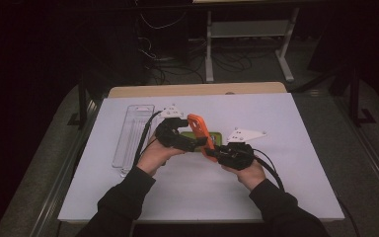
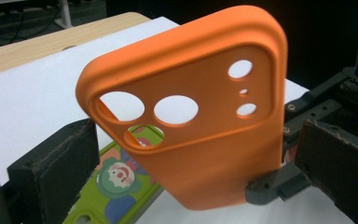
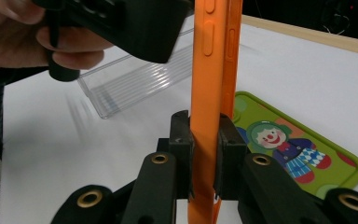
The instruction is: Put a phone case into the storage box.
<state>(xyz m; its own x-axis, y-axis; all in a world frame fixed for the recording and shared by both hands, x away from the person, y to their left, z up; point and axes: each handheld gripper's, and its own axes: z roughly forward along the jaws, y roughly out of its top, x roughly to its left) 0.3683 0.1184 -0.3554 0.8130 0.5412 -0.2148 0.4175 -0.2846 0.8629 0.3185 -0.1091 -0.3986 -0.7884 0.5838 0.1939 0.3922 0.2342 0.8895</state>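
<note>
Jaws of the right hand-held gripper [image 3: 204, 154] clamp tight on the lower edge of an orange phone case [image 3: 209, 93], which stands upright on its edge between the two black pads, side buttons facing the right gripper view. In the high view the same right hand-held gripper [image 1: 212, 149] sits at the centre of the surface, held in the person's right hand [image 1: 249, 170], with the orange phone case [image 1: 200, 131] rising tilted above it, off the surface. The left hand-held gripper [image 1: 192, 143], held in the left hand [image 1: 155, 155], comes in from the left towards the case; in the left gripper view its jaws stand wide apart on either side of the orange phone case [image 2: 200, 126] without pressing on it, so it grips nothing. That view faces the back of the case, with its large round camera openings and smaller holes. Under the case, flat on the white surface [image 1: 286, 168], lies a green phone case [image 3: 298, 144] printed with a cartoon clown. A clear plastic tray [image 1: 133, 133] lies to the left, near the left forearm, apart from both cases. Black cables trail from both grippers.
</note>
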